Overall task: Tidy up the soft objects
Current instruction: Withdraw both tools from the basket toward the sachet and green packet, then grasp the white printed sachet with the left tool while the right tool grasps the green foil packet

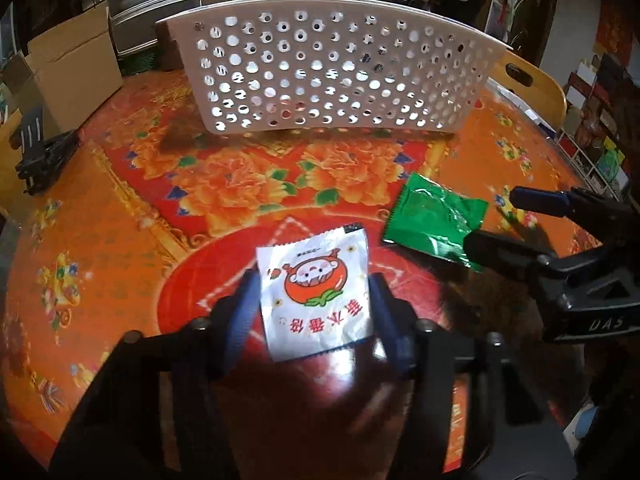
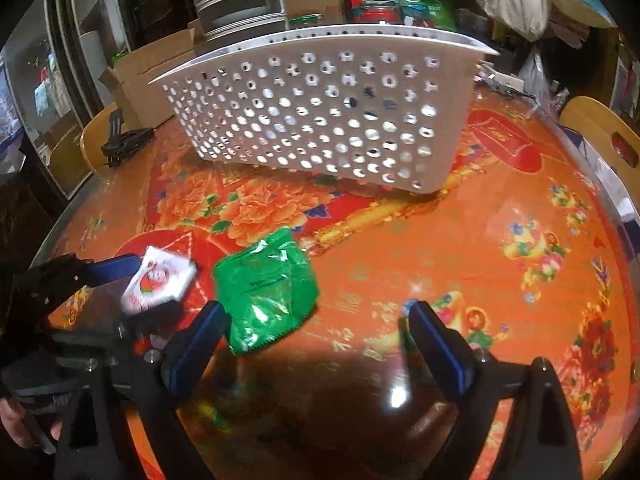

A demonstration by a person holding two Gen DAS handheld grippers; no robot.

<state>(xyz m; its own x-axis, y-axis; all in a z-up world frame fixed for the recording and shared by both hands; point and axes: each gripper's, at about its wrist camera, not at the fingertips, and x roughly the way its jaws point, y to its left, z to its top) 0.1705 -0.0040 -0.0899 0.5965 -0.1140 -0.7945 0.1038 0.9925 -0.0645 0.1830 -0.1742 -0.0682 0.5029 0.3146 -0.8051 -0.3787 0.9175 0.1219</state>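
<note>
Up close, the left gripper (image 1: 314, 300) pinches a small white packet (image 1: 316, 292) between its ridged blue pads, one pad pressed on each side edge. The packet is a flat, glossy foil square with crimped ends, printed with an orange cartoon figure and red characters; from the right wrist view it sits tilted above the table (image 2: 400, 248). Just to the right of the white packet lies a green packet (image 1: 434, 220), a crinkled, shiny foil pouch with a serrated edge, flat on the table. The right gripper (image 2: 316, 316) has its fingers spread wide and holds nothing; its left blue pad touches or nearly touches the near corner of the green packet, though which of the two I cannot tell, while the other pad is well apart over bare cloth.

Beyond both packets, farther from the white packet, stands a white basket (image 1: 332, 76), hard plastic with curved walls pierced by rows of round holes. The table is round, covered in a slick orange and red cloth patterned with peony flowers, reflecting lamp glare. Cardboard boxes (image 1: 64, 72) are stacked behind the basket to the left.
</note>
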